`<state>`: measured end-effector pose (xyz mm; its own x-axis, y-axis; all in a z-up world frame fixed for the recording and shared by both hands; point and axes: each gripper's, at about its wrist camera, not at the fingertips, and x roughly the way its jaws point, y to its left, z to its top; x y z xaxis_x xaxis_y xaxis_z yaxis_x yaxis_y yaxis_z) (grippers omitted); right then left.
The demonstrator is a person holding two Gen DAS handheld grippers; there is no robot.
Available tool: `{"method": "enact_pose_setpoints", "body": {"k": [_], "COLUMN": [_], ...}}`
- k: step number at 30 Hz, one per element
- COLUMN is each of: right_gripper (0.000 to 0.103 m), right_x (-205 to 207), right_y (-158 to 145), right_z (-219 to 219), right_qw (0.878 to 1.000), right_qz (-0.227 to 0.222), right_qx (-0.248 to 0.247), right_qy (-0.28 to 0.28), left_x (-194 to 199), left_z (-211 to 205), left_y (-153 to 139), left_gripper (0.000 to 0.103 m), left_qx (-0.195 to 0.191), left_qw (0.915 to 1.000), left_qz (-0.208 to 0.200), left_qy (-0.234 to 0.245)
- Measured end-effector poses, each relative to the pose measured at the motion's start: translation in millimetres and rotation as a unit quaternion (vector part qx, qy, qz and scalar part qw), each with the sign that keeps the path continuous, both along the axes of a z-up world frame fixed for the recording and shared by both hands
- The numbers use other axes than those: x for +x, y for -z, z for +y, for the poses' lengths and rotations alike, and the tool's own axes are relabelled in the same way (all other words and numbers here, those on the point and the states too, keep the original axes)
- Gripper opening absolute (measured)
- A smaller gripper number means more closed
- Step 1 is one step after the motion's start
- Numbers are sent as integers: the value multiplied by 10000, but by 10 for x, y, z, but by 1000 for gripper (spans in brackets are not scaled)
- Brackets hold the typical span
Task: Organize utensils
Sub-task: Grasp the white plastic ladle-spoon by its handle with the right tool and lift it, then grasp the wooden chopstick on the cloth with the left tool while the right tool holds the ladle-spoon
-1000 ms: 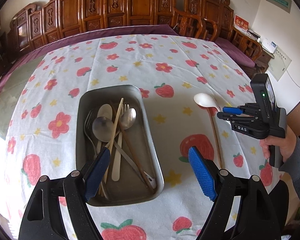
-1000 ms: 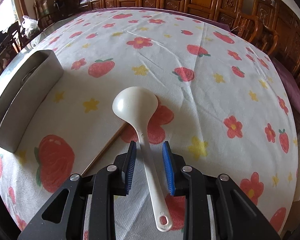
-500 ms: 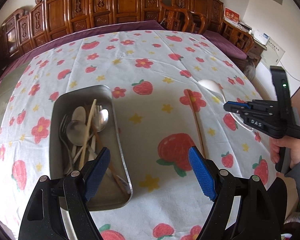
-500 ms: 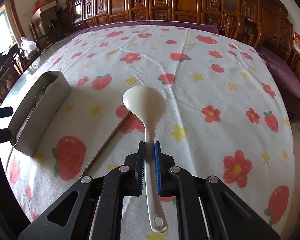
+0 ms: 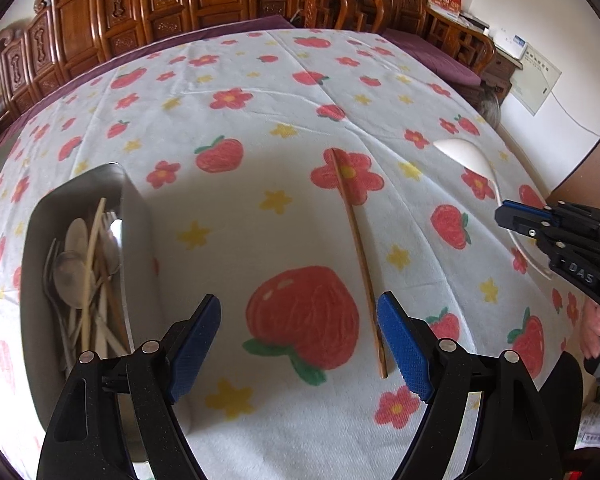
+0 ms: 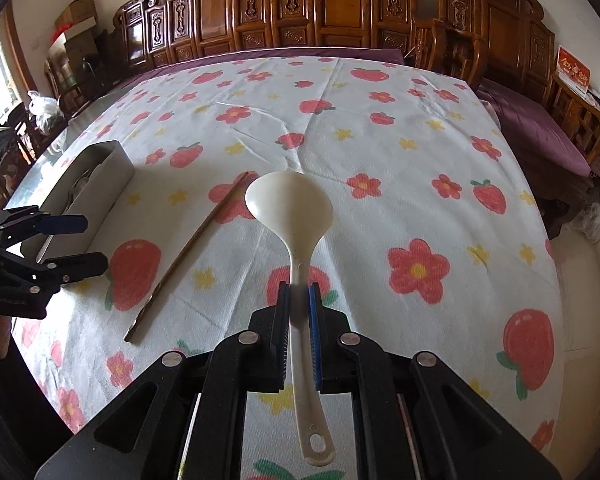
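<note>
Right tool (image 6: 299,316) just closed on ladle (image 6: 290,208) handle, lifted off bench (image 6: 380,128). Left tool (image 5: 300,344) wide open, empty, shifted from tray (image 5: 134,208) over chopstick (image 5: 358,240). Both due in tray.

The right gripper (image 6: 299,322) has just been closing, its blue pads (image 6: 314,332) now clamped on the handle of the white ladle (image 6: 290,204). A second ago the ladle lay flat on the strawberry tablecloth (image 6: 400,152) with the jaws standing apart on either side of it; now its bowl hangs clear above the cloth. The left gripper (image 5: 298,340), jaws wide and empty, has drifted away from over the metal tray (image 5: 136,216), which now sits off to its left, and hangs above the wooden chopstick (image 5: 358,248), whose near end lies just inside its right-hand pad.
</note>
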<state>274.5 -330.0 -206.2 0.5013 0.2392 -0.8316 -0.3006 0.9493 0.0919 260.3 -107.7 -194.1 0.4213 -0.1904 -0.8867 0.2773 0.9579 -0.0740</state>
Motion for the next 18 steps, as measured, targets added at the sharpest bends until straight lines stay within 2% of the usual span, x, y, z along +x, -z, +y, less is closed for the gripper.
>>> {"method": "enact_pose_setpoints", "body": {"k": [7, 9, 11, 15, 18], "right_gripper": [11, 10, 7, 0, 0], "right_x": [-135, -159, -174, -191, -181], "right_y": [114, 140, 155, 191, 226], "right_z": [-47, -52, -54, -45, -39], "right_qw": [9999, 9998, 9998, 9997, 9997], "right_qz": [122, 157, 178, 209, 255], "right_qx": [51, 57, 59, 88, 42], "right_qy": [55, 62, 65, -14, -5], "left_x": [61, 68, 84, 121, 141], "left_z": [-209, -273, -333, -426, -469], "left_y": [195, 228, 261, 326, 340], "left_gripper": [76, 71, 61, 53, 51], "left_qx": [124, 133, 133, 106, 109], "left_qw": [9995, 9993, 9989, 9986, 9987], "left_qz": [200, 232, 278, 344, 311], "left_qy": [201, 277, 341, 391, 390]}}
